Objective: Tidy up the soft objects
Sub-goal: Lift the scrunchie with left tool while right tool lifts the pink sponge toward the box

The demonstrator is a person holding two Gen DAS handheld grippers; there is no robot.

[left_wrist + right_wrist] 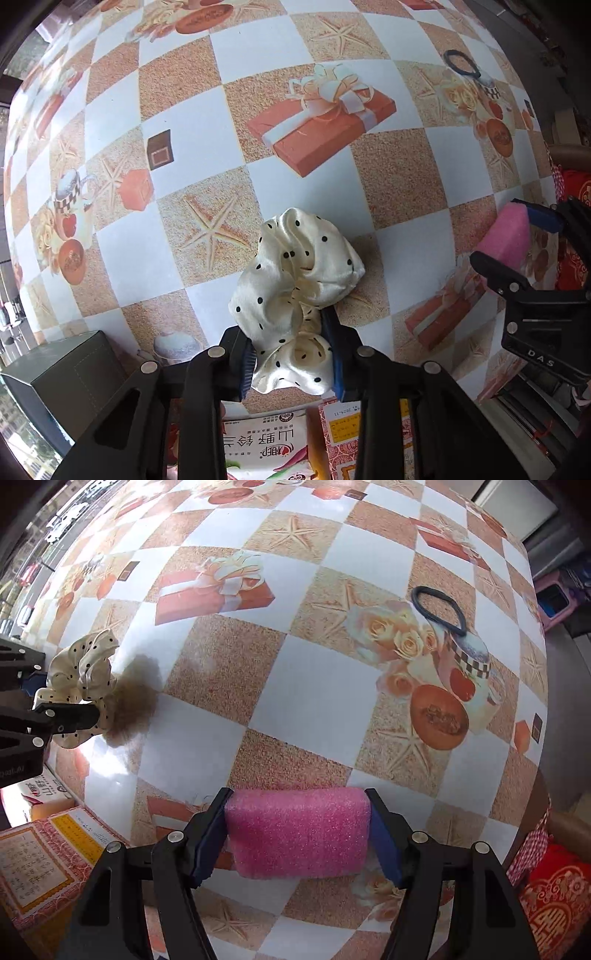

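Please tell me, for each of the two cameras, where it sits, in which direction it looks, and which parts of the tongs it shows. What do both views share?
Left wrist: sits on the left tongs, looks forward and down on the table; its own fingers clamp the scrunchie; the right tongs show at the right edge.
Right wrist: sits on the right tongs, looks forward and down on the table; its own fingers clamp the sponge; the left tongs show at the left edge.
Shared: table, scrunchie, sponge, hair tie.
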